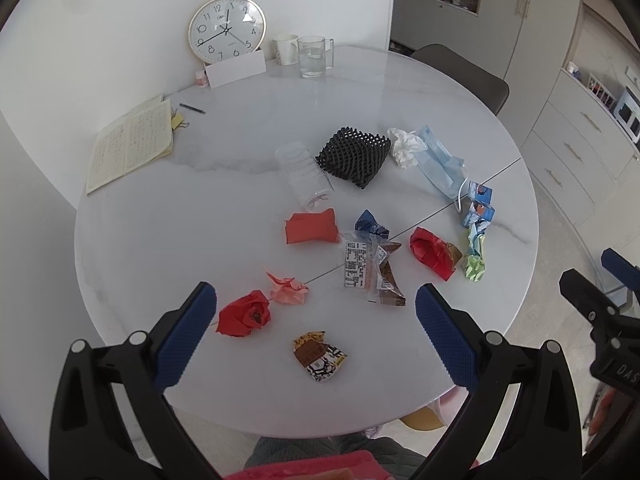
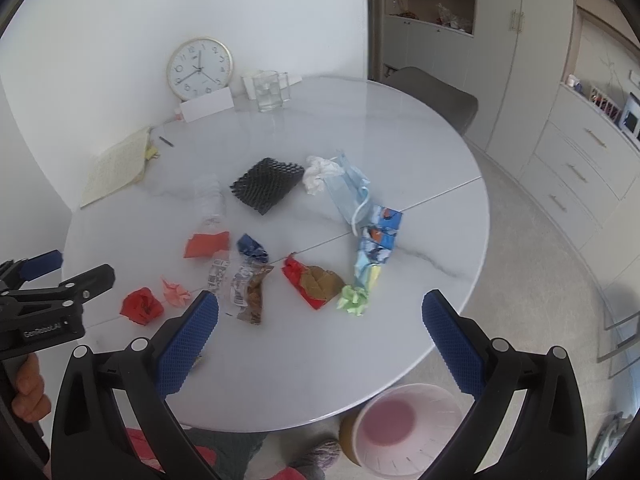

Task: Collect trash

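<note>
While trash litters the round table (image 1: 160, 240), I've got left gripper (image 1: 316, 304) & right gripper (image 2: 320, 312) both wide open, empty, lower frame.

Clock (image 1: 227, 29) face: numerals 1–12. Left hand-held gripper (image 2: 42, 280) body: "GenRobot.AI". Wrapper label (image 1: 356, 264) print unreadable.

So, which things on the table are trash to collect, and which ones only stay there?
Trash: face mask, white tissue, black foam net, red paper rose, snack wrapper; pink bin for them.
Not trash: clock, notebook, pen, glass mug.
</note>
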Demonstrator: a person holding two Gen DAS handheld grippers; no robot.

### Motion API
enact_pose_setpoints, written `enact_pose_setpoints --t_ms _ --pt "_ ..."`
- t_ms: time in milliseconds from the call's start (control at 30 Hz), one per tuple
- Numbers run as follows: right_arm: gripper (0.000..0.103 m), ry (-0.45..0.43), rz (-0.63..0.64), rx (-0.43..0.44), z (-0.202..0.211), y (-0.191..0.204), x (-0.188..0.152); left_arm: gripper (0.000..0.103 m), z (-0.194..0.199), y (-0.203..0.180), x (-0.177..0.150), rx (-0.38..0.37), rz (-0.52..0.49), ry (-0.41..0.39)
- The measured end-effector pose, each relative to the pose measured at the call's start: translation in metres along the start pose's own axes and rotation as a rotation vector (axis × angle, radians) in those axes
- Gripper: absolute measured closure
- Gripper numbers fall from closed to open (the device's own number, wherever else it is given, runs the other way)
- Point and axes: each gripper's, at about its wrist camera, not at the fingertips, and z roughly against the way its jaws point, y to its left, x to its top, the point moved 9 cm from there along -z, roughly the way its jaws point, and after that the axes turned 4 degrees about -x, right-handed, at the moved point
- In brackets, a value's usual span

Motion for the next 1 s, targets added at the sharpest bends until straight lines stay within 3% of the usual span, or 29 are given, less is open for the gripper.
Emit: enact_pose_setpoints --t_ms 133,300,567,700,1000 --pt "0.002 0.032 0.012 0.042 -0.012 0.008 -0.007 0.008 -0.008 0.013 -0.008 -0.027 -0.040 -0.016" --pt "0.002 0.082 0.074 0.090 -0.032 0.029 -0.026 0.008 -0.033 0.033 -0.032 -0.025 -0.113 0.017" --pt "0.002 0.130 0.172 0.102 -0.066 0.072 -0.059 0.008 -0.099 0.079 -0.064 -0.051 -0.119 0.153" --pt "0.002 0.153 0.173 0.079 -0.080 0.091 -0.070 0.008 -0.133 0.088 -0.064 -0.093 -0.144 0.204" --pt "0.002 0.205 0.152 0.157 -0.106 0.133 -0.090 0.012 -0.171 0.081 -0.072 -0.190 -0.281 0.270"
